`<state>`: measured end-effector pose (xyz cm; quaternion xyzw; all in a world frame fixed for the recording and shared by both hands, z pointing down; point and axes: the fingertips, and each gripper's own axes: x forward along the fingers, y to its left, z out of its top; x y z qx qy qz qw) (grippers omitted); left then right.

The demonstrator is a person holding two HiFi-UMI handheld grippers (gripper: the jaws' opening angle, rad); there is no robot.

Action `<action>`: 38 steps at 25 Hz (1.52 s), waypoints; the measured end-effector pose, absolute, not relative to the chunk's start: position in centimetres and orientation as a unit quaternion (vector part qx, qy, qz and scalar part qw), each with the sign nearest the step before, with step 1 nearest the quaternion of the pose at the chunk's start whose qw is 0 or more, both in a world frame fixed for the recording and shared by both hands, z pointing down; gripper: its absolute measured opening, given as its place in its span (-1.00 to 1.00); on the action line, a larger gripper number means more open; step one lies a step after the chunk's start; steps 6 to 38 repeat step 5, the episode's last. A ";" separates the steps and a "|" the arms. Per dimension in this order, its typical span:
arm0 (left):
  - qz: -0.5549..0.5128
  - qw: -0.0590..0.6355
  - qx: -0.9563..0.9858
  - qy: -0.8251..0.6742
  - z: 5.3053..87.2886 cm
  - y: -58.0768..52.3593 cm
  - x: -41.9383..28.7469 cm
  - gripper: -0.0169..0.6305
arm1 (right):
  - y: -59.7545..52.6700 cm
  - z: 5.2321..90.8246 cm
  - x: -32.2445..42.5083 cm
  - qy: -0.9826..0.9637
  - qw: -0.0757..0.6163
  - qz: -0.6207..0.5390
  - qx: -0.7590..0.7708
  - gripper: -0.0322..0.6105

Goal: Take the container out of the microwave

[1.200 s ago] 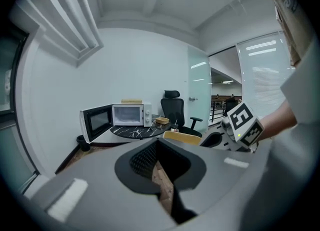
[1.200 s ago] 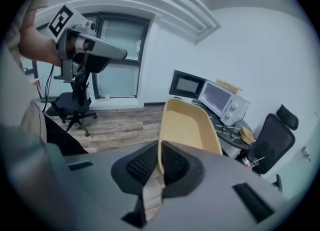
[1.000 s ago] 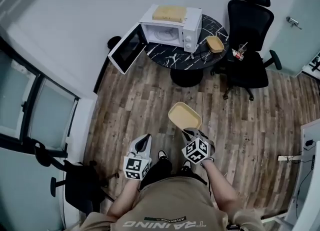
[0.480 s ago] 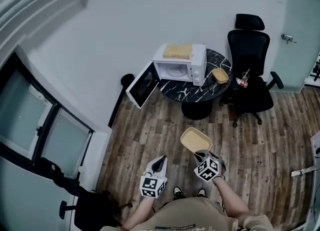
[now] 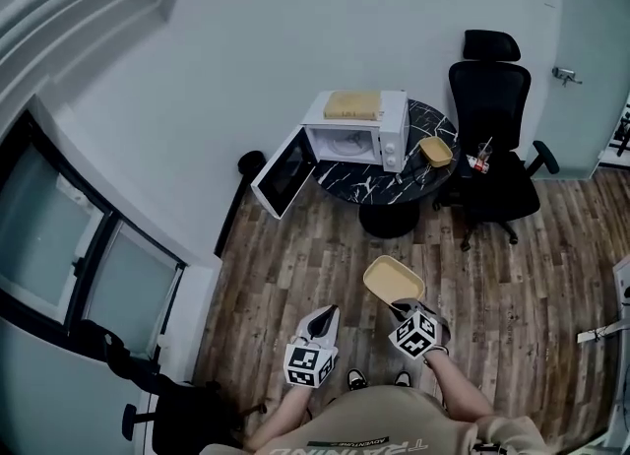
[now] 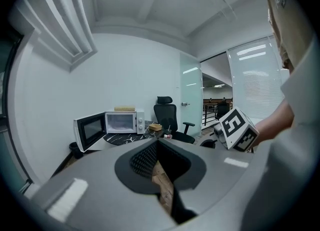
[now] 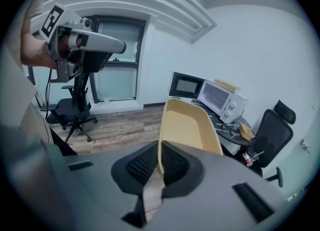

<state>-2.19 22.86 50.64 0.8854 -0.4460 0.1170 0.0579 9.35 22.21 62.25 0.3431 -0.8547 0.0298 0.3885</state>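
Note:
My right gripper (image 5: pixel 402 306) is shut on the near rim of a shallow yellow container (image 5: pixel 394 279), held out over the wood floor well short of the table. In the right gripper view the container (image 7: pixel 188 121) stands up from between the jaws of the right gripper (image 7: pixel 159 162). The white microwave (image 5: pixel 356 131) sits on the round black marble table (image 5: pixel 391 183) with its door (image 5: pixel 283 173) swung open to the left; its cavity looks empty. To the left of the container, my left gripper (image 5: pixel 325 316) is shut with nothing in it, as the left gripper view (image 6: pixel 158 144) shows.
A second yellow container (image 5: pixel 436 152) lies on the table right of the microwave, and a flat yellowish thing (image 5: pixel 351 103) rests on top of it. A black office chair (image 5: pixel 495 143) stands right of the table. Another chair (image 7: pixel 75 110) and a window are at the left.
The table and microwave now sit farther off and higher in the head view; I have backed away. The right gripper keeps its hold on the container, and both grippers have shifted right.

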 end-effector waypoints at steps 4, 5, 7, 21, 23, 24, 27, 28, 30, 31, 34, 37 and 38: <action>0.106 0.042 0.892 -0.438 49.4 21.3 -1.6 -0.94 | 20.4 61.3 8.9 -0.855 0.385 0.018 0.347 -0.87; 0.104 0.037 0.893 -0.436 49.1 20.9 -1.5 -0.94 | 19.9 61.1 8.9 -0.855 0.385 0.014 0.347 -0.87; 0.104 0.037 0.893 -0.436 49.1 20.9 -1.5 -0.94 | 19.9 61.1 8.9 -0.855 0.385 0.014 0.347 -0.87; 0.104 0.037 0.893 -0.436 49.1 20.9 -1.5 -0.94 | 19.9 61.1 8.9 -0.855 0.385 0.014 0.347 -0.87; 0.104 0.037 0.893 -0.436 49.1 20.9 -1.5 -0.94 | 19.9 61.1 8.9 -0.855 0.385 0.014 0.347 -0.87; 0.104 0.037 0.893 -0.436 49.1 20.9 -1.5 -0.94 | 19.9 61.1 8.9 -0.855 0.385 0.014 0.347 -0.87; 0.104 0.037 0.893 -0.436 49.1 20.9 -1.5 -0.94 | 19.9 61.1 8.9 -0.855 0.385 0.014 0.347 -0.87; 0.104 0.037 0.893 -0.436 49.1 20.9 -1.5 -0.94 | 19.9 61.1 8.9 -0.855 0.385 0.014 0.347 -0.87; 0.104 0.037 0.893 -0.436 49.1 20.9 -1.5 -0.94 | 19.9 61.1 8.9 -0.855 0.385 0.014 0.347 -0.87; 0.104 0.037 0.893 -0.436 49.1 20.9 -1.5 -0.94 | 19.9 61.1 8.9 -0.855 0.385 0.014 0.347 -0.87; 0.104 0.037 0.893 -0.436 49.1 20.9 -1.5 -0.94 | 19.9 61.1 8.9 -0.855 0.385 0.014 0.347 -0.87; 0.104 0.037 0.893 -0.436 49.1 20.9 -1.5 -0.94 | 19.9 61.1 8.9 -0.855 0.385 0.014 0.347 -0.87; 0.104 0.037 0.893 -0.436 49.1 20.9 -1.5 -0.94 | 19.9 61.1 8.9 -0.855 0.385 0.014 0.347 -0.87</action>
